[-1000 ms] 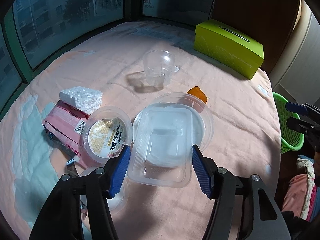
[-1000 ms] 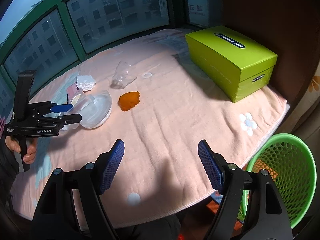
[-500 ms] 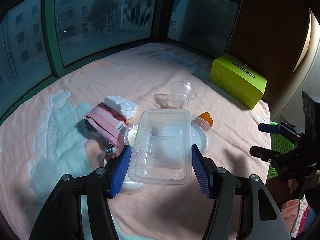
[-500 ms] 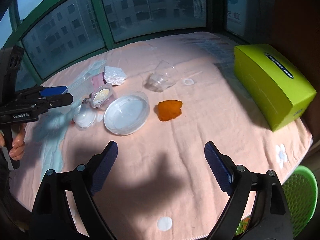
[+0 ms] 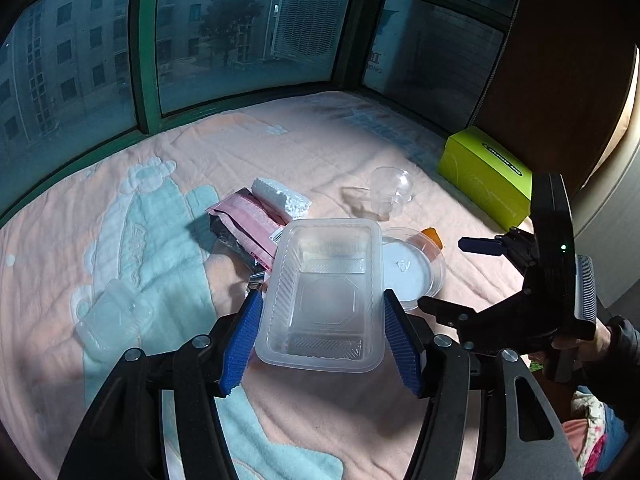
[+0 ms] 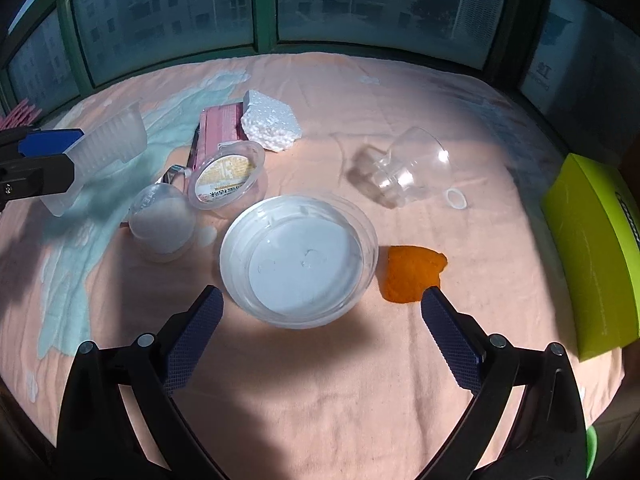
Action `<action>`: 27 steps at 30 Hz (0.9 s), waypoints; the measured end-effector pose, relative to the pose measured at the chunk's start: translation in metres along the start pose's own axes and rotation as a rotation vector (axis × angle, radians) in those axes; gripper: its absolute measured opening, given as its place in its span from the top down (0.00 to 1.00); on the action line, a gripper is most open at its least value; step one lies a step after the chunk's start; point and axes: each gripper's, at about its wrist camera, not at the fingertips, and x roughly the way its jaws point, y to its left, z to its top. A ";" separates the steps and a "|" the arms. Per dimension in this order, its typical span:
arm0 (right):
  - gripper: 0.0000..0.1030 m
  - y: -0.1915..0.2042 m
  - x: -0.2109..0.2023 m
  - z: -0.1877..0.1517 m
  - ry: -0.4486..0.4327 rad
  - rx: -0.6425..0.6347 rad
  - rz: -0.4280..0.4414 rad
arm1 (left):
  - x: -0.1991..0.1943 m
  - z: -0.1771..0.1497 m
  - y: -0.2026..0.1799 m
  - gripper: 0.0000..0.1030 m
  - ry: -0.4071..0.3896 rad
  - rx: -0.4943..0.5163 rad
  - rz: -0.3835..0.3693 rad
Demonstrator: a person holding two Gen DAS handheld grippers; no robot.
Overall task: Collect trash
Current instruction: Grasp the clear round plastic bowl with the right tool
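My left tool clamps the clear rectangular plastic tray, lifted above the pink blanket-covered desk. My right tool gapes wide and empty just before the round clear plastic bowl; the orange peel lies just right of it.

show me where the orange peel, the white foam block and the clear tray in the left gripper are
orange peel (image 6: 412,274), right wrist view, middle of its orange surface.
white foam block (image 6: 272,126), right wrist view, its top face.
clear tray (image 5: 326,298), left wrist view, its flat bottom panel.
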 end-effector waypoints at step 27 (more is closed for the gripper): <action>0.13 0.005 0.024 0.009 0.016 -0.048 -0.004 | 0.004 -0.005 0.004 0.43 0.009 -0.038 -0.030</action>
